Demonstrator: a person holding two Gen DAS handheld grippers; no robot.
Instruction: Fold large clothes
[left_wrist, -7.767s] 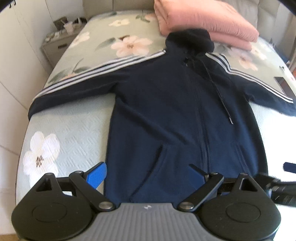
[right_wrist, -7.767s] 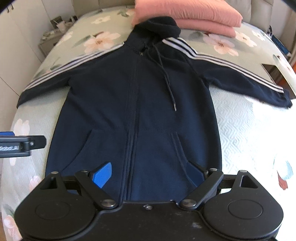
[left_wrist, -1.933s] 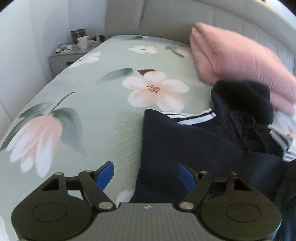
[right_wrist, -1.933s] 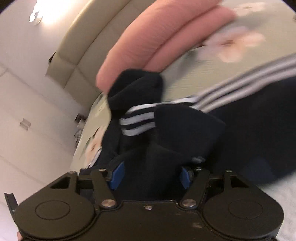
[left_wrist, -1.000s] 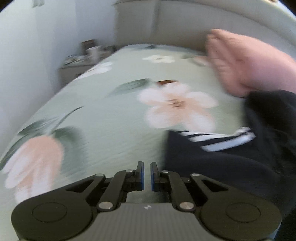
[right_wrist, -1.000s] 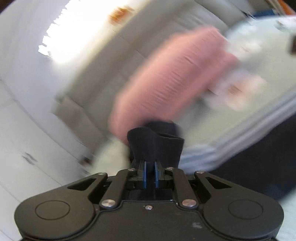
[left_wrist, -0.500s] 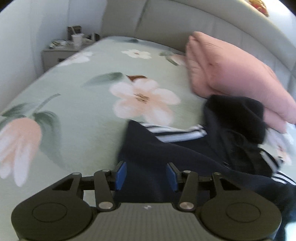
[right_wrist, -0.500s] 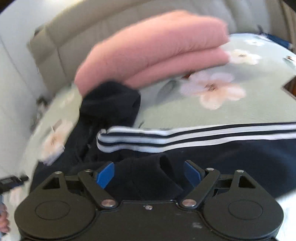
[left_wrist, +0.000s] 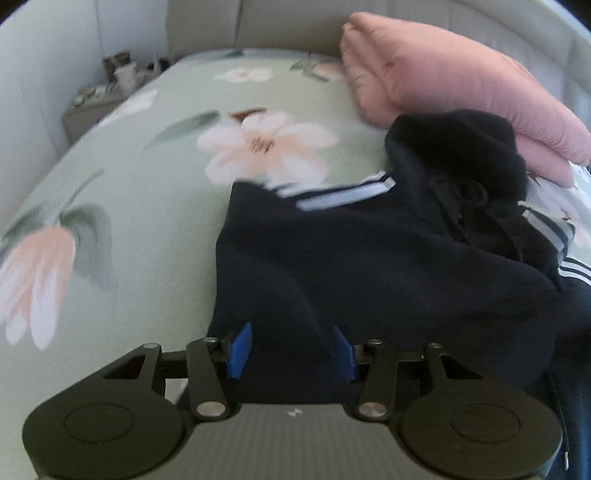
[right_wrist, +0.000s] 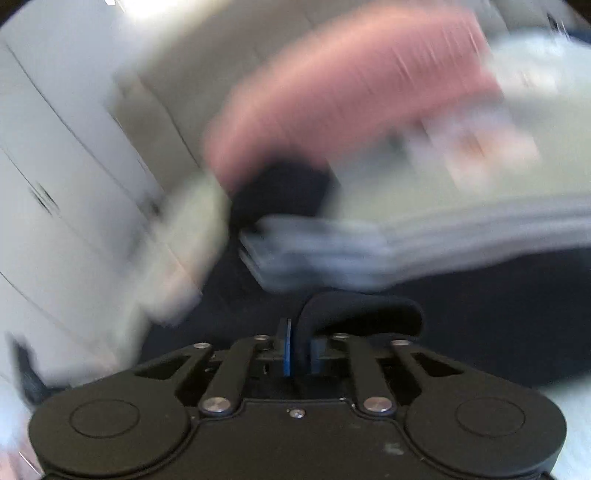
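The right gripper (right_wrist: 299, 350), a black hand-held tool with blue pads, is sitting at the bottom centre of the right wrist view, its jaws having just been closing, and the pads are now pinching a rounded fold of the dark navy hooded jacket with white stripes (right_wrist: 360, 308). The fold is arching up and curling to the right above the fingertips. Everything beyond it in this view is smeared by motion: a pink mass is filling the upper centre, a pale striped band is running across the middle right, and white cupboard doors (right_wrist: 55, 206) are occupying the left side.

The left gripper (left_wrist: 291, 350), at the bottom centre of the left wrist view, is standing partly spread, its blue pads (left_wrist: 240, 350) apart with the jacket's dark cloth lying between and under them; neither pad is visibly pressing on the fabric. In this view the jacket (left_wrist: 388, 266) is lying on the pale green floral bedspread (left_wrist: 147, 192), filling the centre and right of the frame, with its left edge folded inward so that a white-striped strip is showing near the middle. The hood is bunching at the upper right, resting against the folded pink quilt (left_wrist: 461, 92) that is lying along the padded beige headboard (left_wrist: 277, 26). A grey bedside table (left_wrist: 88, 110) with small cluttered items on top is standing at the upper left, beside the bed.
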